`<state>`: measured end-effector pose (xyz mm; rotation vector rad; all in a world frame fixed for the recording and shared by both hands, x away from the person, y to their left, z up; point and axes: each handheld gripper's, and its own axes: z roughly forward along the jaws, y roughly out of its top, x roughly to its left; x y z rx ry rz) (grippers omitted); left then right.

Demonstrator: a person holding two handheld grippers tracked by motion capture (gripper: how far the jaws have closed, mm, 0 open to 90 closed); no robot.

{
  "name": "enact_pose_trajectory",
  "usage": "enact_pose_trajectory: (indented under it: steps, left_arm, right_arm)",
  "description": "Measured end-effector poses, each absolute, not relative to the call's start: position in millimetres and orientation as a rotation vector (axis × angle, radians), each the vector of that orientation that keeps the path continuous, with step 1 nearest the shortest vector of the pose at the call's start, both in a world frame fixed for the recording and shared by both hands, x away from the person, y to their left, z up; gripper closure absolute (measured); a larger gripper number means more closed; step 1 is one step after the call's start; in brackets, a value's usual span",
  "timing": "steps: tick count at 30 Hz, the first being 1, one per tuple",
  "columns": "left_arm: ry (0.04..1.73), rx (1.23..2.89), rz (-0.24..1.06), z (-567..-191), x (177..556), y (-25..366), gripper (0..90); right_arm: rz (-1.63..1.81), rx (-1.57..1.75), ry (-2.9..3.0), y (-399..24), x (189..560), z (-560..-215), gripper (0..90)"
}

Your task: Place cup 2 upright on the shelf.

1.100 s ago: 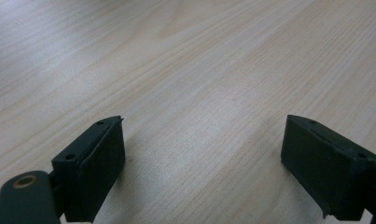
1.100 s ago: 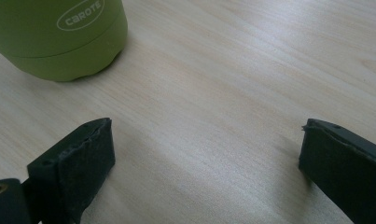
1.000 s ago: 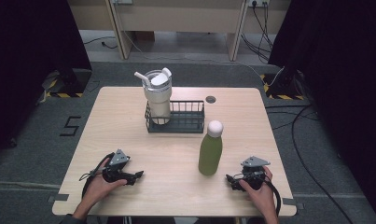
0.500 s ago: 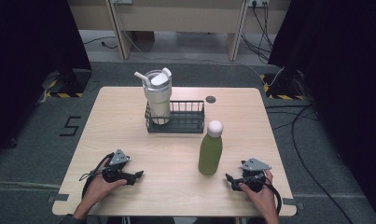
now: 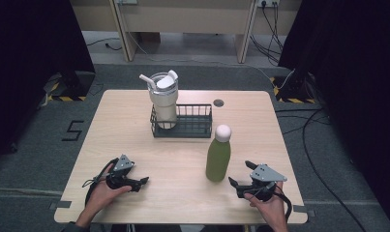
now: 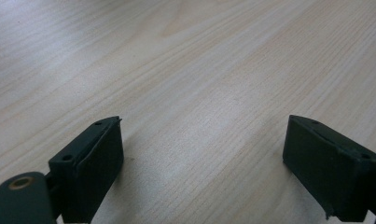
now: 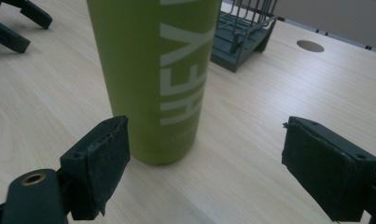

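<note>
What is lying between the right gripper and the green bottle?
Nothing: bare table separates the open right gripper from the green bottle, as the right gripper view shows.

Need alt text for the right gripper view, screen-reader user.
A green bottle with pale lettering stands upright on a light wooden table, just beyond the right gripper, whose black jaws stand open and apart from it. A dark wire basket sits farther back, and the left gripper shows at the top left corner.

Green bottle (image 7: 153, 70) upright on wooden table (image 7: 251, 140), wire rack (image 7: 241, 32) behind, hand-held gripper (image 7: 204, 158) jaws apart
</note>
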<state>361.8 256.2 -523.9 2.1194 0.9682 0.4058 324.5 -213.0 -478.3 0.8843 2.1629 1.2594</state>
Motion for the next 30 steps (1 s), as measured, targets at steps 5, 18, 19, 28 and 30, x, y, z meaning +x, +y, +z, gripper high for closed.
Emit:
enact_pose_trajectory:
  steps: [5,18,19,28,30]
  left_arm:
    - [0.969,2.120,0.405,-524,362,256,11.5]
    - [0.968,2.118,0.407,-524,362,256,11.6]
    - [0.968,2.119,0.407,-524,362,256,11.6]
    - [0.969,2.118,0.407,-524,362,256,11.6]
    - [0.969,2.118,0.407,-524,362,256,11.5]
  right_arm:
    - [1.299,0.849,2.143,-207,325,-478,15.5]
    - [1.370,0.787,2.121,-188,333,-473,15.8]
    - [1.376,0.781,2.114,-187,334,-473,15.8]
    - [1.407,0.783,2.128,-174,342,-481,16.5]
    - [1.412,0.777,2.124,-171,344,-483,17.0]
